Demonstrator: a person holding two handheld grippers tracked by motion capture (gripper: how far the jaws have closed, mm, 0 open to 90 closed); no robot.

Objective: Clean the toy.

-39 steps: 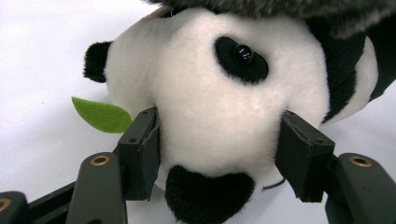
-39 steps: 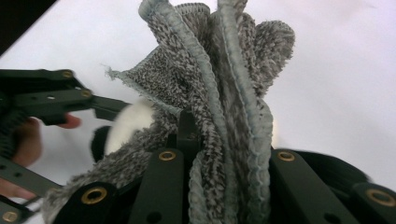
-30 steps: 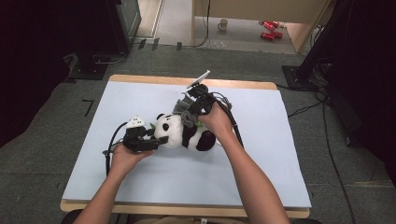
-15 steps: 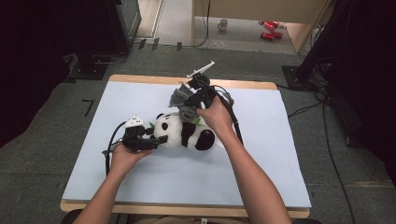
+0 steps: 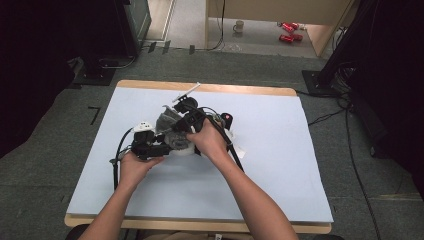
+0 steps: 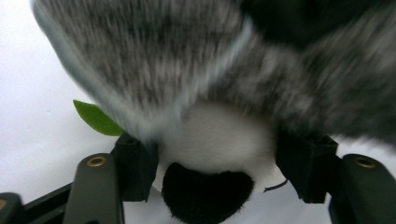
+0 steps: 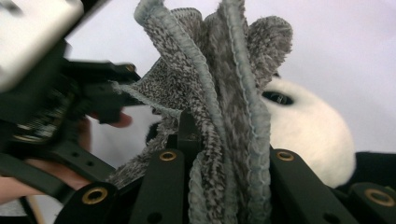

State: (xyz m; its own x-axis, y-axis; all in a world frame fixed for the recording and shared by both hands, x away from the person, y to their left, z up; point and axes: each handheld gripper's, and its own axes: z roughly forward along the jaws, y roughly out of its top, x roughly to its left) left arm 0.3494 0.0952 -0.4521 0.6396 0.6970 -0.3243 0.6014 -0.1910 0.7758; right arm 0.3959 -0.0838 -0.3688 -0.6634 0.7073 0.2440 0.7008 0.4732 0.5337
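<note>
at a table covered in pale blue, two hand-held grippers at work on a panda plush toy and a grey cloth. near the table's middle, slightly left of centre: the panda lying on the surface, half hidden beneath both hands. at left, the left gripper, gripped by the person's left hand, pointing right toward the toy; seen from the left gripper view, the white muzzle and black nose of the panda sitting between the two black jaws, which have just been closing and stand partly apart either side of the fur, touching or merely flanking it impossible to tell through the blur. above it in that view, the grey cloth draped over the toy's head, and a small green leaf-shaped tag poking out at the left against the pale table. at right, the right gripper, held by the right hand and angled toward the far left; in the right gripper view, jaws pinched tight on a bunched fold of the grey cloth, its stitched hem rising upright in ruffles. behind the cloth, the panda's white face and dark eye at right, and the left gripper with fingers just beside it at left. on the floor beyond the table's far edge, a mug and two red cans.
</note>
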